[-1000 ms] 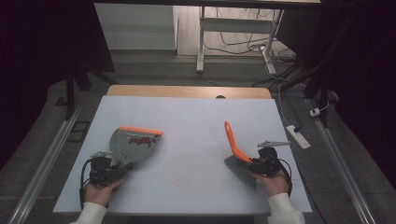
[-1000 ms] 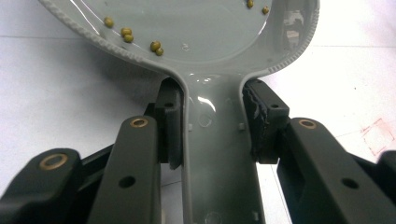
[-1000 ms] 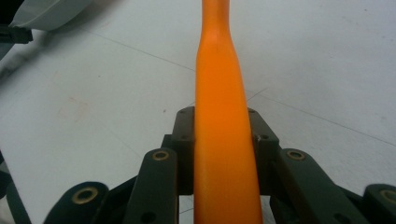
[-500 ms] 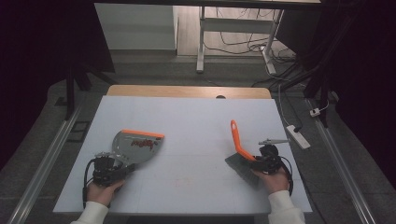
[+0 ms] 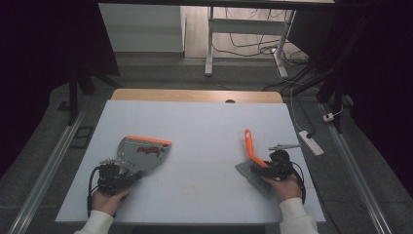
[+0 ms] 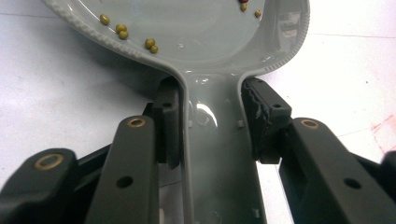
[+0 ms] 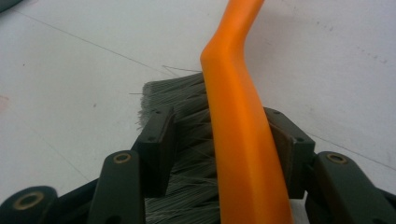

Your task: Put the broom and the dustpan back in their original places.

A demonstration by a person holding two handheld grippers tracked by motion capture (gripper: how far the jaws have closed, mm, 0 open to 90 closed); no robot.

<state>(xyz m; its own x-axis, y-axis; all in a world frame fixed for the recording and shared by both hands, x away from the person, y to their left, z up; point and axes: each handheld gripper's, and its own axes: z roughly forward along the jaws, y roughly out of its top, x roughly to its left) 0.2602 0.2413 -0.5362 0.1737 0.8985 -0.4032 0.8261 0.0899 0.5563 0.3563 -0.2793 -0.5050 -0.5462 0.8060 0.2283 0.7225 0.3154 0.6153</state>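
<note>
A grey dustpan (image 5: 141, 153) with an orange front lip lies flat on the white table (image 5: 204, 117) at the left. Small yellow-green and red beads (image 6: 121, 30) lie in its pan (image 6: 201, 28). My left gripper (image 5: 127, 171) grips its handle. Its jaws have just been opening a little, but both pads still sit against the handle's sides, as the left gripper (image 6: 210, 121) view shows. At the right, an orange-handled brush (image 5: 251, 146) with grey bristles lies between the jaws of my right gripper (image 5: 260, 168). Those jaws have just been opening and stand wide around the brush (image 7: 238, 130).
A faint red smear (image 6: 385, 133) marks the table near the dustpan. Metal rails (image 5: 48, 165) run along both sides of the table. A white power strip (image 5: 309, 142) lies on the floor at the right, and a desk frame (image 5: 209, 44) with cables stands behind.
The right gripper's jaws have spread apart, and the brush handle has shifted a little to the right and lower. The dustpan and left hand have stayed put.
</note>
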